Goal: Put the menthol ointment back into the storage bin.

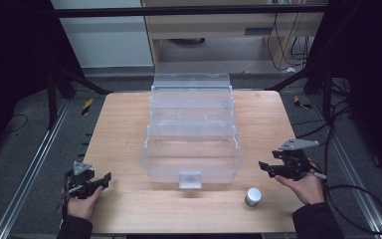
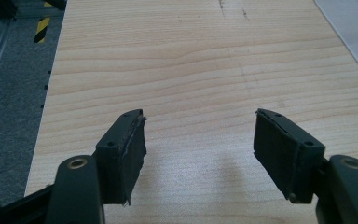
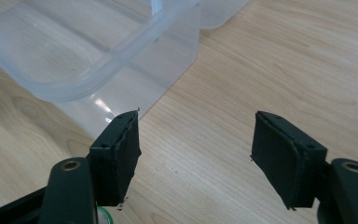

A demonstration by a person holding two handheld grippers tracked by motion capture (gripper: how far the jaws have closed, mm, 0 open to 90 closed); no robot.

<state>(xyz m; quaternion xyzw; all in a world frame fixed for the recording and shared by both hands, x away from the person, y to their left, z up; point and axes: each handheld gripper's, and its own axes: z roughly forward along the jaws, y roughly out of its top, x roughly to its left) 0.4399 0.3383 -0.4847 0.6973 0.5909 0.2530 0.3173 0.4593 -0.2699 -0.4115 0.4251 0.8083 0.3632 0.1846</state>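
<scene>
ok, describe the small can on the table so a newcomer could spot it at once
Start at the clear plastic bin mid-table. Off its near right corner, on bare wood, stands the small can, just left of the right gripper. It is the one loose item: short, round, silvery, white-topped.

- The high view is dim and soft; the table [image 1: 129,124] is evenly lit from above while the surroundings fall into near black.
- The small can [image 1: 252,197] casts a short, faint shadow.
- A white glare streak sits on the clear plastic box [image 3: 98,100].
- Both close views are brighter and sharper; wood grain reads clearly, and soft shadows lie under the left claw [image 2: 199,140].
</scene>
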